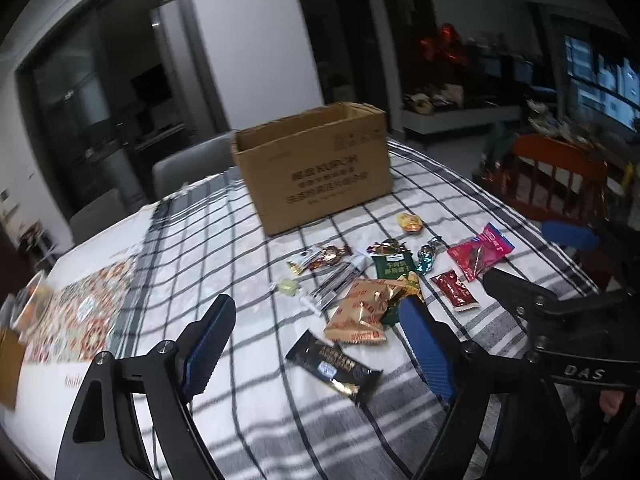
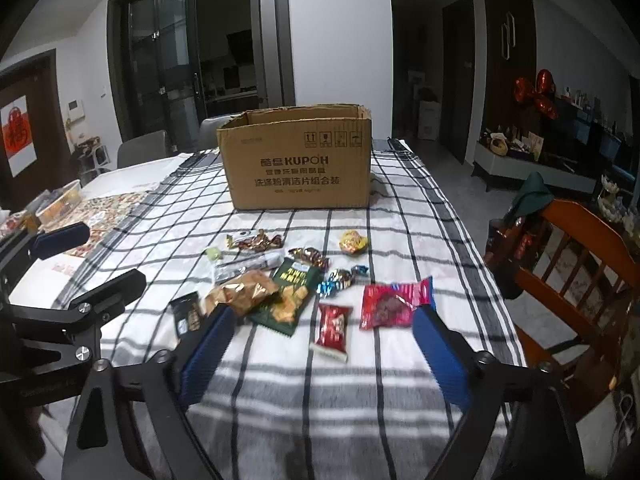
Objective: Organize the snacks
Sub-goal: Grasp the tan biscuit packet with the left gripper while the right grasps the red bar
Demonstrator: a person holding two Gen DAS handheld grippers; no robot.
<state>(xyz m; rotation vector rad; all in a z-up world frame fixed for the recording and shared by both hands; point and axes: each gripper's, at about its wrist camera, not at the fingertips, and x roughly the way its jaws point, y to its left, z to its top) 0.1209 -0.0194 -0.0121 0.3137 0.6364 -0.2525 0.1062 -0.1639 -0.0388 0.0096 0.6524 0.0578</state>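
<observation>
Several snack packets lie scattered on a checked tablecloth in front of an open cardboard box, which also shows in the left wrist view. Among them are a black bar, an orange packet, a green packet, a small red packet and a pink-red packet. My left gripper is open and empty above the black bar. My right gripper is open and empty, hovering just short of the small red packet.
A wooden chair stands at the table's right edge. Grey chairs stand behind the box. A patterned mat and small containers lie at the table's left. Each gripper shows at the edge of the other's view.
</observation>
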